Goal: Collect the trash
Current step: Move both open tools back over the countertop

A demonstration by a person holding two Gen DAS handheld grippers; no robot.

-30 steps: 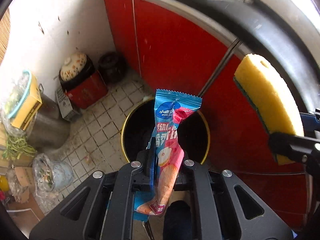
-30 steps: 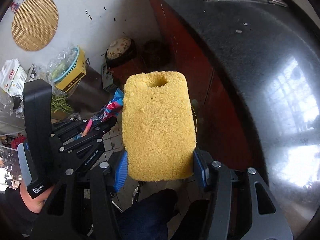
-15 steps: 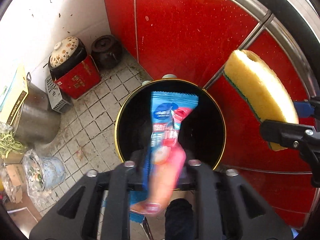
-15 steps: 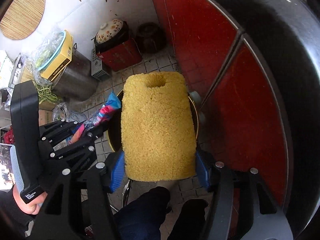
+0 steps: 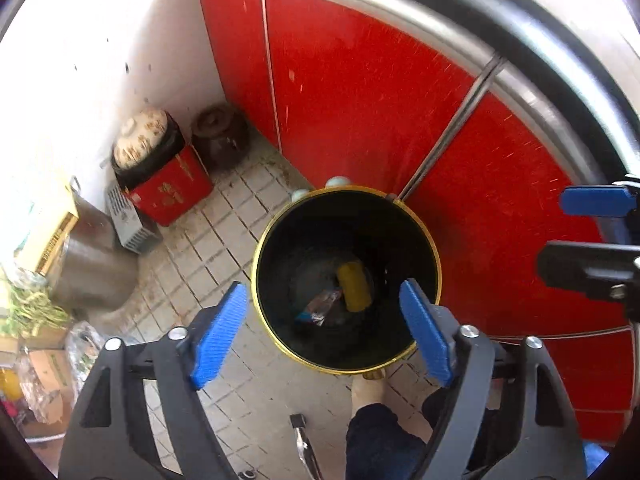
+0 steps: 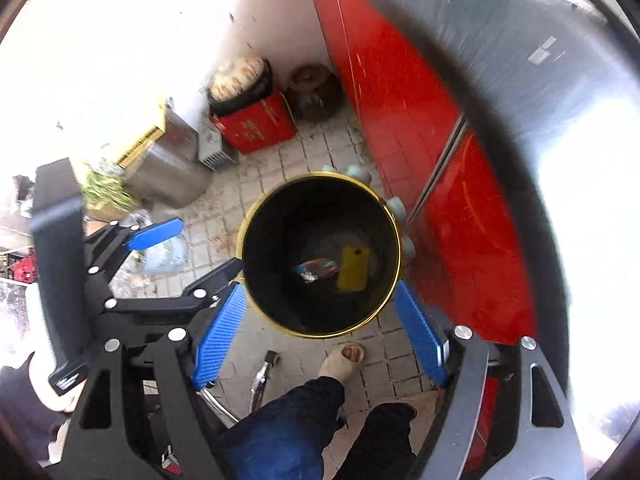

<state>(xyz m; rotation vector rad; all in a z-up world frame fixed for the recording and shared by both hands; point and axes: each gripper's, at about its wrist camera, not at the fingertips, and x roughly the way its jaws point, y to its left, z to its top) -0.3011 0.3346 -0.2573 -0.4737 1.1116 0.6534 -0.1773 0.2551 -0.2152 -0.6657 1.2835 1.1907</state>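
Red cabinet doors [image 5: 360, 92] fill the back of both views, meeting a white wall [image 5: 120, 40] at the corner and a tiled floor [image 5: 224, 248] below. On that floor, just beside the doors, stands a black bin [image 5: 434, 264] with a gold rim, its mouth facing up under both tools.

The left gripper [image 5: 326, 332] hangs over the near rim with its blue pads spread wide and nothing between them. The right gripper [image 6: 320, 332] is likewise spread wide and empty above the bin; in the left view only its fingertips show at the right edge.

At the bottom of the bin lie a yellow sponge [image 5: 354, 286] and, touching or just beside it, a crumpled wrapper [image 5: 320, 308]. Both pieces are fully inside, well below the rim.

By this showing, the drop is done for these two items. Whether more trash waits elsewhere cannot be told; the clutter by the wall, a red box [image 5: 172, 190] and a steel pot [image 5: 94, 268], looks like storage, not litter.
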